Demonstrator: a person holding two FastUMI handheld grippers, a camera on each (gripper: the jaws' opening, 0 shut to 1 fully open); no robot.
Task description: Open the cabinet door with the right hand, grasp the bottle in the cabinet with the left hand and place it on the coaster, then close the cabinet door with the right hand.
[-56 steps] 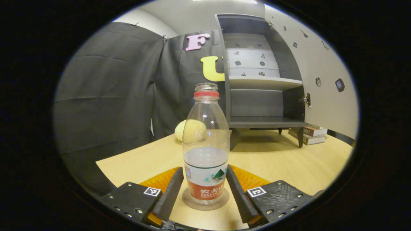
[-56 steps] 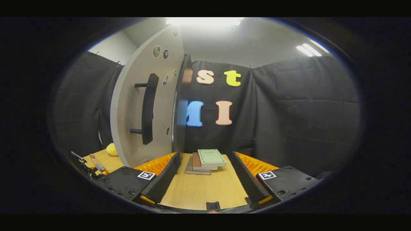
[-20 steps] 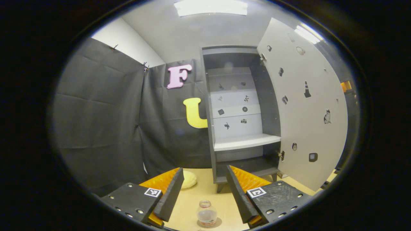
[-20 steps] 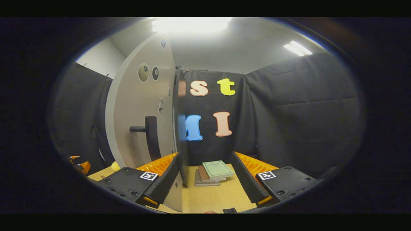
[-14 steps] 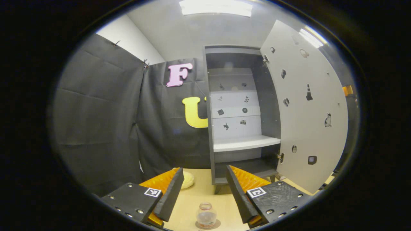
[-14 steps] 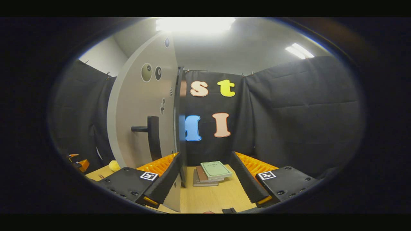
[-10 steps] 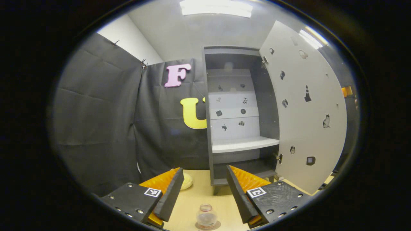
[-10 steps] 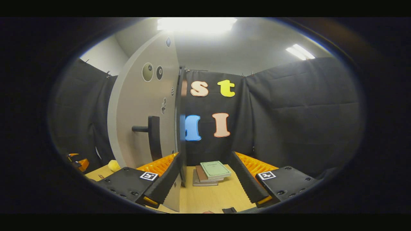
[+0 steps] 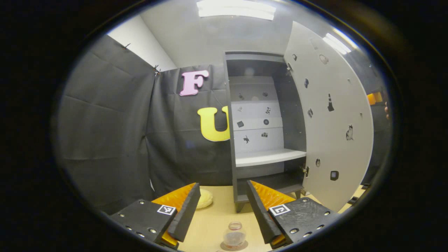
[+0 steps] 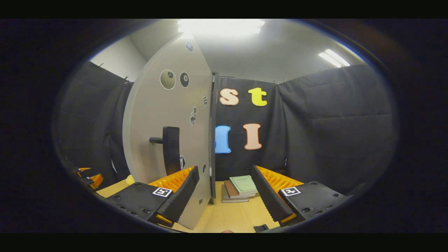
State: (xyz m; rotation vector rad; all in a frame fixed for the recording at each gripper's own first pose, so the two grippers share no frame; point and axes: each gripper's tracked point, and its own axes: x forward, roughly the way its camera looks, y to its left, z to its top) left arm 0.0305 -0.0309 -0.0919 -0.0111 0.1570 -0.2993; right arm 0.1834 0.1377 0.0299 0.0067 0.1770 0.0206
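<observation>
Bottle (image 9: 234, 238) sits on the coaster (image 9: 233, 246) below my wide-open left jaws. Door (image 10: 164, 140) looks light and stiff; right jaws, also wide, should take its handle (image 10: 170, 150).

Uncapped bottle (image 9: 234, 237) upright on coaster (image 9: 233, 246); cabinet door (image 9: 332, 119) open

We see the left gripper (image 9: 223, 206) in the left gripper view as two wedge-shaped fingers (image 9: 187, 212) with ribbed outer faces, each mounted on a flat dark block. Each block carries one square black-and-white marker tag (image 9: 165, 209) and several round screws (image 9: 151, 230) along its edges. The right gripper (image 10: 225, 196) in the right gripper view has the same build (ribbed wedges, dark blocks, one marker tag (image 10: 161, 192) per block, screws (image 10: 305, 210) near the corners). Its inner finger faces are finely serrated.
</observation>
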